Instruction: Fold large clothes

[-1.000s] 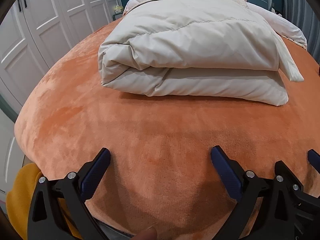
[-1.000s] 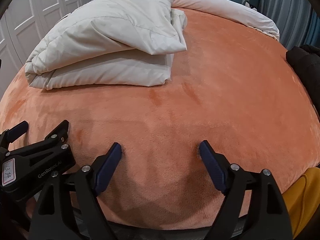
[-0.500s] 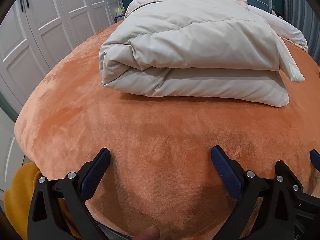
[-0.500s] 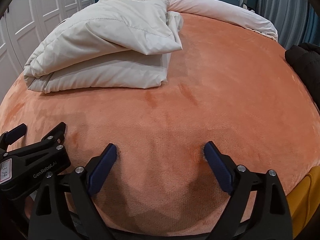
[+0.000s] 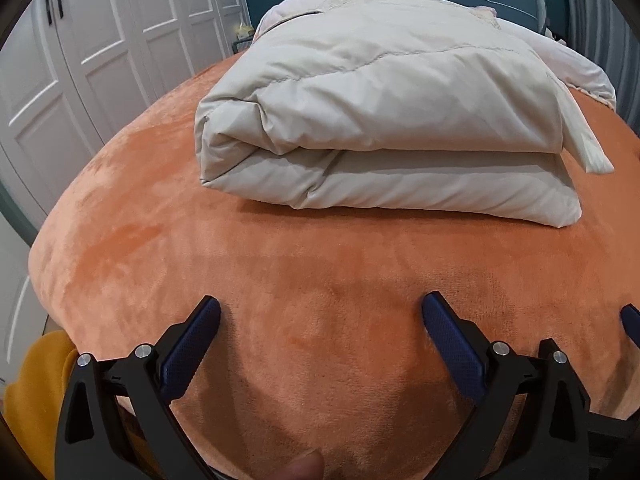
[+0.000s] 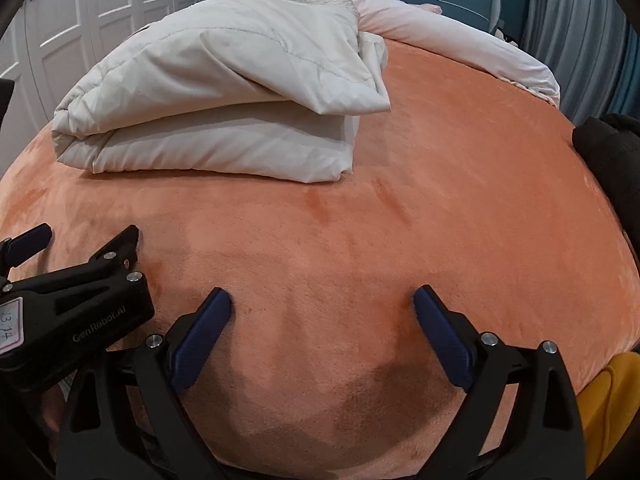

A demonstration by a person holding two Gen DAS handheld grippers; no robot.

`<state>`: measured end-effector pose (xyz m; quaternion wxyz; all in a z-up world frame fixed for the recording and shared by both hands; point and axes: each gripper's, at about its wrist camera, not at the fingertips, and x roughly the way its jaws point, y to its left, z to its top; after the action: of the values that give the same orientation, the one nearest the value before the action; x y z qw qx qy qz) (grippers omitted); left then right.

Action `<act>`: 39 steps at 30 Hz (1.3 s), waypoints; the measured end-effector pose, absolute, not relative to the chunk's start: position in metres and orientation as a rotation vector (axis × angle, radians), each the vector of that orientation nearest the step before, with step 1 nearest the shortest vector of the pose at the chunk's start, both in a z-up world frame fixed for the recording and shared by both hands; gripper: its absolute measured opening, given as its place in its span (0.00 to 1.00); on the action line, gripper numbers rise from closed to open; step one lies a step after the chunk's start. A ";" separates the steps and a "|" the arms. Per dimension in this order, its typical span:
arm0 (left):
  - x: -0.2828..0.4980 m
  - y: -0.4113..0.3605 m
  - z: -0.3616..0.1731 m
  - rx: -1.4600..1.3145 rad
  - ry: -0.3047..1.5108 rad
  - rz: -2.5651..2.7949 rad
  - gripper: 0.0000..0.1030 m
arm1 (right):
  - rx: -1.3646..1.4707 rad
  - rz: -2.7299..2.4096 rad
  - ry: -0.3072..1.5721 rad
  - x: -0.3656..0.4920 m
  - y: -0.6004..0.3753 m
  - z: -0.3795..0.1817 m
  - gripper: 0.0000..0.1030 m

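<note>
A cream padded coat [image 5: 380, 120] lies folded into a thick bundle on the orange bed cover [image 5: 280, 280]; it also shows in the right wrist view [image 6: 224, 100] at the upper left. My left gripper [image 5: 320, 320] is open and empty, low over the cover in front of the bundle. My right gripper [image 6: 322, 306] is open and empty, beside it to the right, over bare cover. The left gripper's body [image 6: 72, 312] shows at the left of the right wrist view.
A pale pink quilt [image 6: 460, 48] lies along the bed's far side. A black garment [image 6: 608, 160] sits at the right edge. White wardrobe doors [image 5: 100, 40] stand to the left. Yellow cloth [image 5: 36, 400] is at the near corner.
Both grippers have drawn slightly closer to the folded coat and stayed open. The coat has not moved.
</note>
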<state>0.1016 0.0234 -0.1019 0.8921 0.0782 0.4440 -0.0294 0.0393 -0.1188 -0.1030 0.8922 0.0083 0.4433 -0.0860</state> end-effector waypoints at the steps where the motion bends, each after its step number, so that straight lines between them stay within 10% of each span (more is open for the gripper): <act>1: 0.103 0.025 -0.102 0.156 0.924 -0.070 0.95 | 0.021 -0.168 0.926 0.040 -0.120 -0.102 0.88; 39: 0.111 0.019 -0.103 0.149 0.926 -0.071 0.95 | 0.089 -0.192 0.946 0.055 -0.131 -0.104 0.94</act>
<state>0.1111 0.0187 -0.1033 0.8914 0.0717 0.4461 -0.0343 0.0554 -0.1315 -0.1041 0.8849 0.0427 0.4546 -0.0923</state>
